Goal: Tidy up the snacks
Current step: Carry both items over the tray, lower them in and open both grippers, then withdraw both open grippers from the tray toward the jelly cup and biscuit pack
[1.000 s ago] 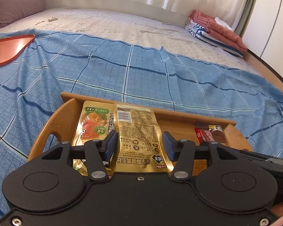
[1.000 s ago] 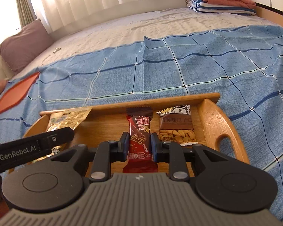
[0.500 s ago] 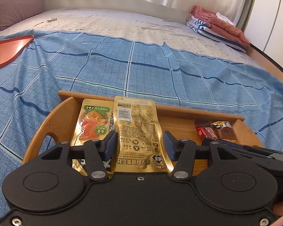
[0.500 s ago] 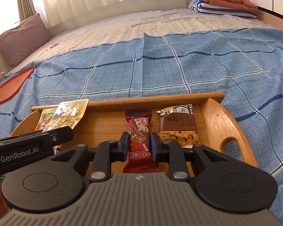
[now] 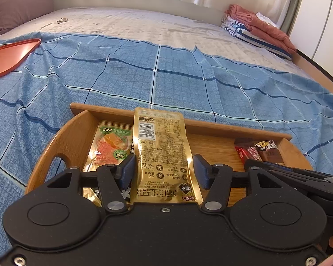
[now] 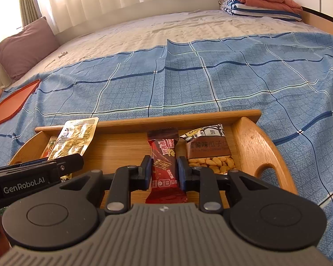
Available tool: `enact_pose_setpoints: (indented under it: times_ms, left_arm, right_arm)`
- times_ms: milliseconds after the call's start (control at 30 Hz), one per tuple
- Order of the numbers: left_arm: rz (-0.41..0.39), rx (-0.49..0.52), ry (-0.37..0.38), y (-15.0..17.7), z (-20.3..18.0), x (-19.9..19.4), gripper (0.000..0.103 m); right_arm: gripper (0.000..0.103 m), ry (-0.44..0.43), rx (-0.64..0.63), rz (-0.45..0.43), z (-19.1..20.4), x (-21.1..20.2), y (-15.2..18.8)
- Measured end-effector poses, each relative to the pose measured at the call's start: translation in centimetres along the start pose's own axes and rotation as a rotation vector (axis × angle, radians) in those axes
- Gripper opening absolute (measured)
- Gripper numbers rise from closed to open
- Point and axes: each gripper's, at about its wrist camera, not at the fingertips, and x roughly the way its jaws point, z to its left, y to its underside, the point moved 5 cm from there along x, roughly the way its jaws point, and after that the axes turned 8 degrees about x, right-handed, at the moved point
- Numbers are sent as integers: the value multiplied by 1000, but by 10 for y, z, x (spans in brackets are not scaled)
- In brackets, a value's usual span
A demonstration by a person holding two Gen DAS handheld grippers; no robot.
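Note:
A wooden tray [image 5: 211, 126] with handle cut-outs lies on the blue checked cloth. My left gripper [image 5: 164, 170] is over its left end. Its jaws are opening, with a gold pouch [image 5: 162, 150] between the pads and a small gap on each side. The pouch's top leans on the far wall, partly over a green-and-orange pouch [image 5: 110, 146]. At the tray's [image 6: 188, 117] right half my right gripper [image 6: 164, 173] is shut on a red snack bar [image 6: 163, 155]. Its jaws are just starting to ease. A brown seed packet [image 6: 211, 153] lies right of the bar.
An orange tray [image 5: 8, 55] sits on the cloth at far left. A brown pillow [image 5: 17, 0] is at the back left and folded clothes [image 5: 259, 31] at the back right. Bare mattress lies beyond the blue cloth [image 5: 144, 73].
The left gripper's pads have spread away from the gold pouch, which stays leaning on the tray's far wall. The right gripper and red bar look nearly unchanged.

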Motion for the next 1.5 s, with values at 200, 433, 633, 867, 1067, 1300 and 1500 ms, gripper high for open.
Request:
enact_pose_setpoints:
  times_ms: [200, 433, 633, 867, 1067, 1300, 1500]
  left_arm:
    - [-11, 21, -6, -1, -1, -7, 71]
    - [-62, 62, -21, -2, -4, -34, 86]
    - [-95, 109, -30, 3, -7, -65, 91]
    - [-131, 160, -26, 12, -17, -106, 93]
    - [-162, 208, -9, 23, -24, -146, 95]
    - [-176, 249, -6, 41, -31, -187, 96]
    - [-192, 258, -12, 53, -35, -225, 97]
  right_arm:
    - [54, -18, 5, -16, 2, -6, -1]
    - [65, -23, -12, -43, 5, -26, -2]
    - [72, -35, -18, -70, 5, -53, 0]
    - [78, -48, -46, -109, 6, -91, 6]
    - [80, -66, -78, -128, 6, -123, 21]
    - [83, -76, -120, -149, 9, -159, 39]
    - [84, -81, -143, -163, 11, -191, 49]
